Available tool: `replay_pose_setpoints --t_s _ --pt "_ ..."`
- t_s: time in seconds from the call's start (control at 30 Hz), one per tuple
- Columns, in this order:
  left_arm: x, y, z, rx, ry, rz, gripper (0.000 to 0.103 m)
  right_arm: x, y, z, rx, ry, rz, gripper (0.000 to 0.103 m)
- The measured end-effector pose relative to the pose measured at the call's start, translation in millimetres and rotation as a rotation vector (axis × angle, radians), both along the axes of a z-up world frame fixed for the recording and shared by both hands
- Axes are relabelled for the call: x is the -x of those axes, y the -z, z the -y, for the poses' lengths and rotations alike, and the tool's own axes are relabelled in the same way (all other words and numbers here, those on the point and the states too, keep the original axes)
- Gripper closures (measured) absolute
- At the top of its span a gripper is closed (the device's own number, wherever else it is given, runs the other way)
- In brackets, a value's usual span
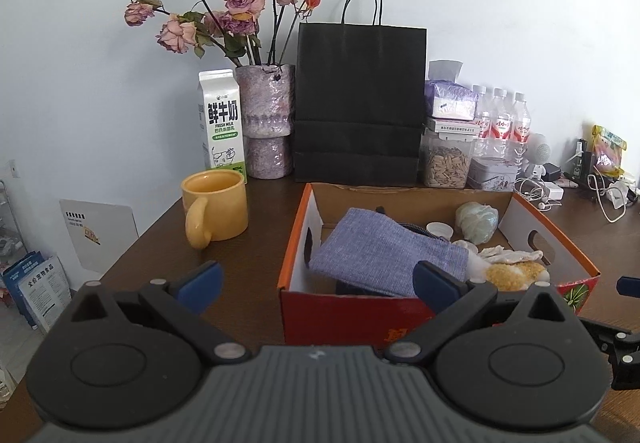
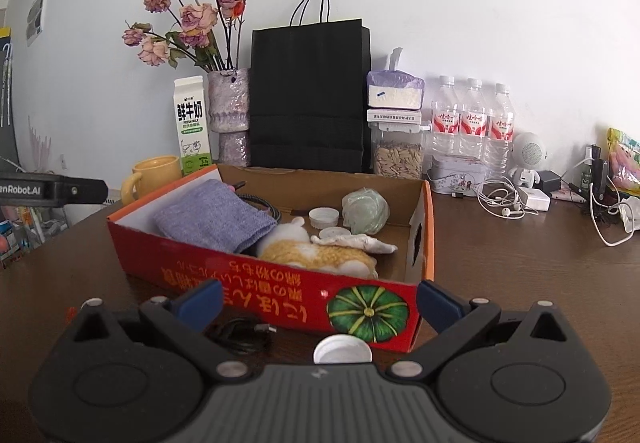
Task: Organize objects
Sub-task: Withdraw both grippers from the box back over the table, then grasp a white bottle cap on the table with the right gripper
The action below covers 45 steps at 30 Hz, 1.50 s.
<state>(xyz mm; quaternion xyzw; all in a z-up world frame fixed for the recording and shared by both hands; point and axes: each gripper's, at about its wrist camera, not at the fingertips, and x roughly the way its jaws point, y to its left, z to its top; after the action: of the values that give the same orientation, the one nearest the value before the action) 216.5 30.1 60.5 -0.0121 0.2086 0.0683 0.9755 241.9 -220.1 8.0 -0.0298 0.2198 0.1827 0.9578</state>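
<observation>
Nearest the right wrist camera, a white bottle cap (image 2: 342, 348) lies on the worktop (image 2: 520, 263) just in front of the right hand-held gripper (image 2: 318, 301), almost centred between its blue fingertips (image 2: 202, 299), which stand wide apart and hold nothing. Just left of the cap, a coiled black cable (image 2: 242, 335) also rests loose on the worktop, its coil stretching left to right across the gripper's line. Both sit outside the red cardboard box (image 2: 280, 295), close against its near wall.

By my judgement the cap is the likeliest next pick: it lies straight ahead and slightly below the right gripper, while the left hand-held gripper (image 1: 318, 279), also spread open and empty, faces the box's short end and shows neither cap nor cable in its view. So the right hand is the nearer one. The cap is round, so no axis matters; the cable would want a grip across its coil.

Inside the box lie a folded blue-grey cloth pouch (image 2: 216, 221) at the left, a yellow-and-white plush toy (image 2: 316, 255) against the near wall, two more white caps (image 2: 325, 217), a crumpled pale green bag (image 2: 366, 211) toward the far right, and a whitish rag (image 2: 356, 243). A yellow mug (image 1: 214, 205) stands on the worktop left of the box, apart from it.
</observation>
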Motion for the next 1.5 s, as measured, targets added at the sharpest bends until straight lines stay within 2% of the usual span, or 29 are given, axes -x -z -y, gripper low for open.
replay_pose_setpoints --t_s 0.4,0.8,0.97,1.1,1.13,1.17,1.23,1.27,1.5 --pt "44.9 22.5 -6.9 -0.002 -0.014 -0.059 0.000 45.7 29.0 21.4 0.016 0.014 -0.077 0.000" --pt "80.2 42.7 -15.4 0.020 -0.053 -0.115 0.000 82.7 44.4 24.2 0.025 -0.053 -0.103 0.002" --pt "89.6 48.5 -17.0 0.027 -0.064 -0.129 0.000 83.7 50.9 14.2 0.051 -0.090 -0.124 0.024" --pt "94.7 48.9 -17.8 0.030 -0.067 -0.129 0.000 80.3 48.9 2.5 0.093 -0.114 -0.115 0.033" --pt "95.8 48.6 -18.0 0.030 -0.068 -0.129 0.000 78.2 49.4 -0.6 0.098 -0.123 -0.117 0.042" --pt "97.0 48.3 -18.2 0.031 -0.069 -0.127 0.000 77.0 49.9 -3.3 0.100 -0.132 -0.122 0.056" --pt "99.3 48.2 -19.5 0.031 -0.070 -0.126 0.000 76.6 50.7 -7.7 0.088 -0.154 -0.126 0.072" --pt "99.7 48.5 -20.4 0.029 -0.073 -0.127 0.000 77.4 50.8 -9.4 0.085 -0.165 -0.124 0.075" --pt "97.4 53.9 -27.5 0.033 -0.089 -0.139 0.000 80.8 49.7 -5.7 0.052 -0.135 -0.096 0.076"
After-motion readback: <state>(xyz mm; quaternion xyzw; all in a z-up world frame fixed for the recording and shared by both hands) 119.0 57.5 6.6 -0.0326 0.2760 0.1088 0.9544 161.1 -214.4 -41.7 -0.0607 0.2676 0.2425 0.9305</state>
